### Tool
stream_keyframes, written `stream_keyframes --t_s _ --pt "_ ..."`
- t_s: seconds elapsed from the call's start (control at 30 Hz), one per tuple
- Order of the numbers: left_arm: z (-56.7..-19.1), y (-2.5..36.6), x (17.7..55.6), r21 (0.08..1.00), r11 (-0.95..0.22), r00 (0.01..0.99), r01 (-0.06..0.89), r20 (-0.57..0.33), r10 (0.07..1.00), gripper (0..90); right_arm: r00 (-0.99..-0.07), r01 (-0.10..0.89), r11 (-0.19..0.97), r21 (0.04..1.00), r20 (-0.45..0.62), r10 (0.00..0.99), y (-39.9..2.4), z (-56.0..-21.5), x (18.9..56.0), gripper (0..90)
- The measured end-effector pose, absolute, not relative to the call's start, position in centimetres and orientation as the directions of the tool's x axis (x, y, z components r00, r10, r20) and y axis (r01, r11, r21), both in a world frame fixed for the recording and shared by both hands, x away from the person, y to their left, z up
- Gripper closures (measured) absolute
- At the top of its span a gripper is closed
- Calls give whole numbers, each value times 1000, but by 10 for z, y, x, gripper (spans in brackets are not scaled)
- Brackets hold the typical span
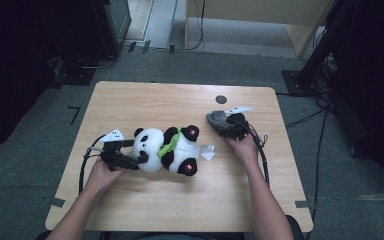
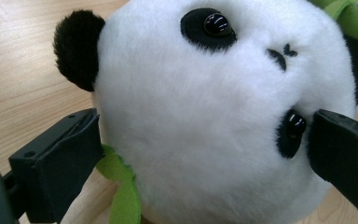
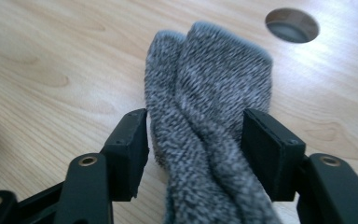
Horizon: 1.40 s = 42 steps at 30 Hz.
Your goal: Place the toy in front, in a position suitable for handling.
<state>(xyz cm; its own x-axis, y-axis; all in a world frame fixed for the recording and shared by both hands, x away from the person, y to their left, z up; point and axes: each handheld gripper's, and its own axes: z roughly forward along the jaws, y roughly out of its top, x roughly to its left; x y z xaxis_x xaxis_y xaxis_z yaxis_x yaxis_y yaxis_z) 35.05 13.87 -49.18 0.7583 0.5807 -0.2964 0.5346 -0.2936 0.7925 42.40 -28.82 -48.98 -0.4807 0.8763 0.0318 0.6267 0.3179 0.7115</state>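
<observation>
A wooden table with rounded corners stands on a grey floor, and a small round hole is in its top near the far edge.

On the table, a little left of the middle, lies a plush panda. It lies on its back, with the white head toward the left side and the black legs toward the right. A green scarf goes around its neck, and a white tag lies just beside its feet.

The left gripper is at the head of the panda, held low over the table by the left hand. Its jaws stand wide apart, one on each side of the white head. In the left gripper view the right jaw is just beside the eye patch, and the left jaw is at the edge of the fur near the black ear. I cannot tell if they press the fur.

A grey sock lies on the right part of the table, well apart from the panda and near the hole. The right gripper, in the right hand, is at this sock. Its jaws are about half open, with the sock between them; in the right gripper view both pads touch the knitted cloth on its two sides.
</observation>
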Motion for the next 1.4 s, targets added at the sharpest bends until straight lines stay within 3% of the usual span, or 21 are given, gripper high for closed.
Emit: stream_keyframes --t_s 0.17,0.27,0.33,0.5,0.9,1.4 --pt "-500 140 349 803 -274 770 529 -319 552 9 -499 630 384 676 -27 866 -284 -500 425 569" --pt "-499 140 347 807 -276 771 523 -309 557 76 -501 625 395 673 -42 864 -284 -501 425 620" --pt "-496 141 343 809 -263 757 525 -302 580 135 -491 634 364 682 -8 871 -287 -502 425 649" --pt "-496 141 339 817 -253 752 518 -295 589 168 -464 654 265 709 99 880 -298 -503 426 697" --pt "-494 141 338 808 -250 738 534 -301 604 179 -440 692 181 699 210 873 -303 -488 422 758" --pt "-494 142 338 812 -244 740 530 -303 601 198 -475 685 180 706 245 845 -288 -474 420 755"
